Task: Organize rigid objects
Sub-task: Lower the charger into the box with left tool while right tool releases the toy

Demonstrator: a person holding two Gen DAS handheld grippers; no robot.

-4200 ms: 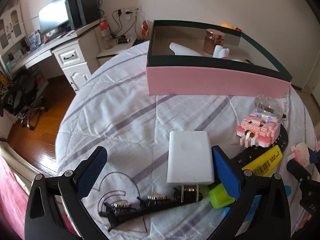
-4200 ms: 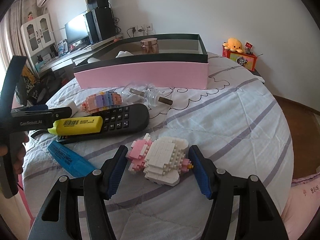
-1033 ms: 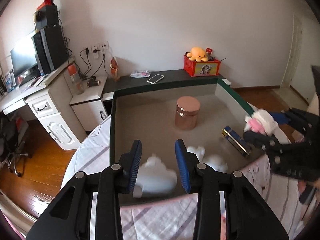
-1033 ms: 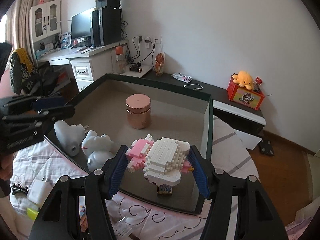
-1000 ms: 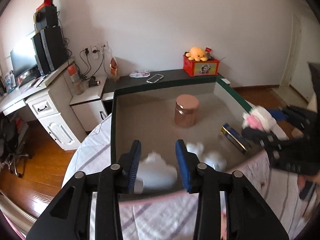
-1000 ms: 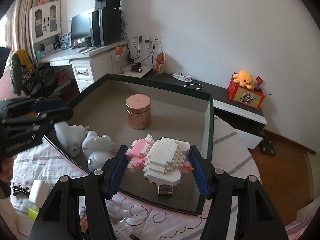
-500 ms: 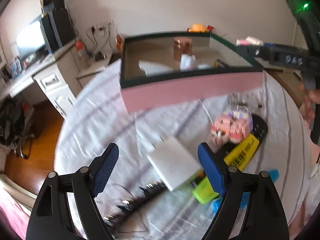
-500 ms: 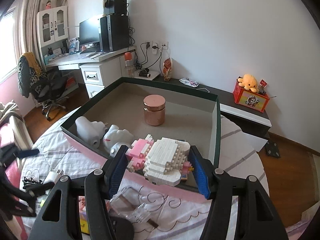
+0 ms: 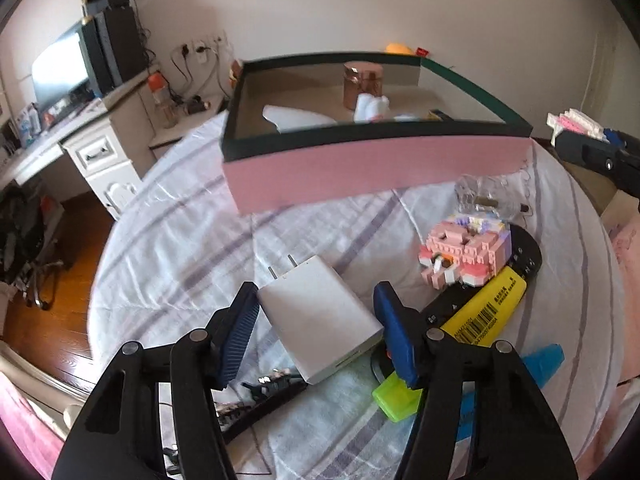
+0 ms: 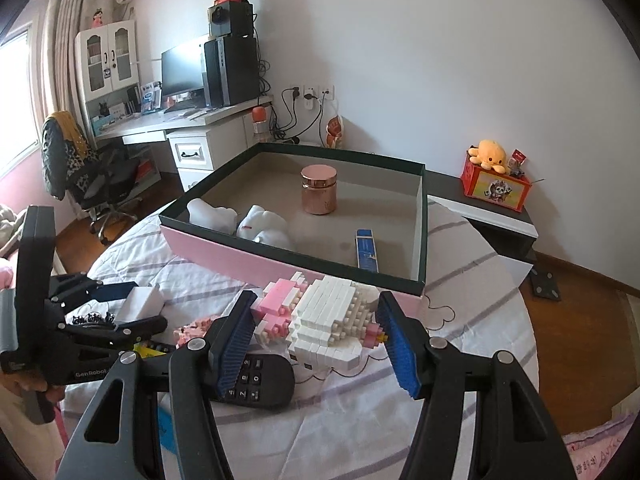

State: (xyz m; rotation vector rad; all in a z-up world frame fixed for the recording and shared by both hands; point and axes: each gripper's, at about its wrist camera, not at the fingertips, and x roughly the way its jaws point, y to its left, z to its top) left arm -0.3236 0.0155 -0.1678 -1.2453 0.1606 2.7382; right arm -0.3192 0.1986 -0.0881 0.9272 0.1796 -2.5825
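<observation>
The flat white plastic plug-in charger (image 9: pixel 320 320) lies on the striped bedspread (image 9: pixel 192 248) between the closing jaws of the left claw (image 9: pixel 316 336), not yet pinched, its long axis skewed toward 11 o'clock, while the right claw (image 10: pixel 320 336) clenches the pink-and-white brick-built figure (image 10: pixel 320 324).

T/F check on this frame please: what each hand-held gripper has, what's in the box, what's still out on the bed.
1. The right hand-held gripper holds a pink-and-white brick figure. True.
2. The copper jar stands on the bed outside the box. False: it stands upright inside the box.
3. The left hand-held gripper is empty over bare quilt. False: its jaws are closing around the white charger.
4. The yellow highlighter lies across the black remote. True.
5. The box is empty. False: it also holds white figures.
</observation>
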